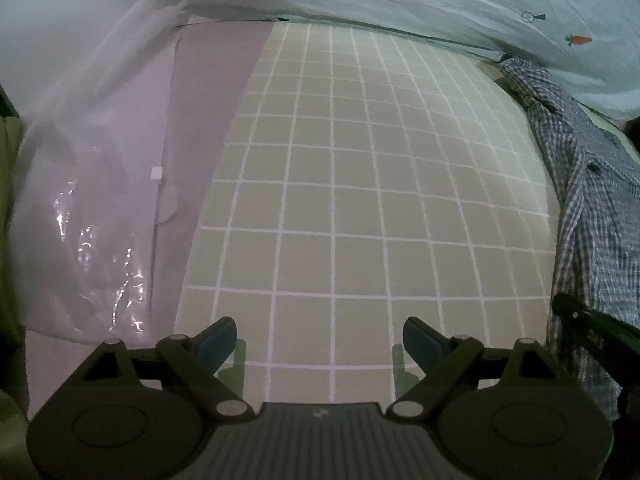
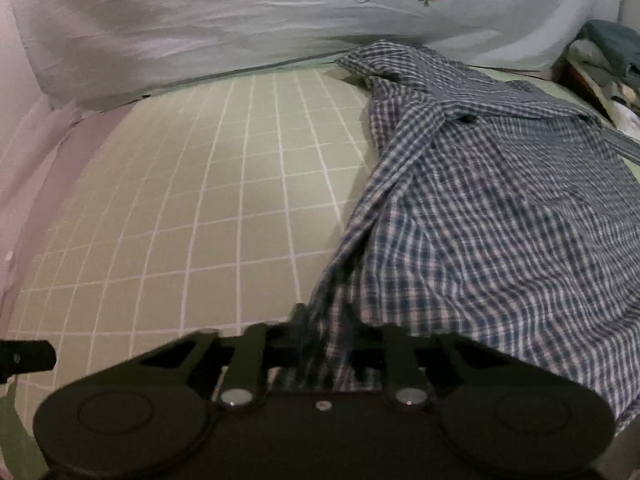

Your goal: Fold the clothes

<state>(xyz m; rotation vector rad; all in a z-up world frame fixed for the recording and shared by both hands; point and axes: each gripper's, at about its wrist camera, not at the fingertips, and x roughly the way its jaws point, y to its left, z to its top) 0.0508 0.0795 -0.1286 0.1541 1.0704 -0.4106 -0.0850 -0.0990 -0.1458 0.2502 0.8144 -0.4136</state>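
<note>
My right gripper [image 2: 326, 344] is clenched on the near hem of the crumpled blue-and-white checked cotton shirt [image 2: 492, 216]; a bunch of its cloth runs down between the jaws, which stand drawn together. From that pinch the shirt spreads away to the right and up across the bed, its collar end lying close under the hanging cloth at the far side.

My left gripper [image 1: 320, 344] is released, its blue-padded fingers [image 1: 216, 342] standing wide apart with nothing between them, hovering over bare bedsheet. In its view the same shirt lies along the right edge, well apart from its fingertips, with the dark body of the other gripper poking in at the lower right.

The shirt rests on a pale green bedsheet with a white grid [image 1: 352, 184]. To the left of the sheet I see a pinkish-white cover with a glossy plastic wrap [image 1: 96, 240]. Behind the bed hangs a light blue cloth printed with small orange carrots [image 2: 280, 28]. A heap of folded clothes [image 2: 604, 64] sits at the far right.
</note>
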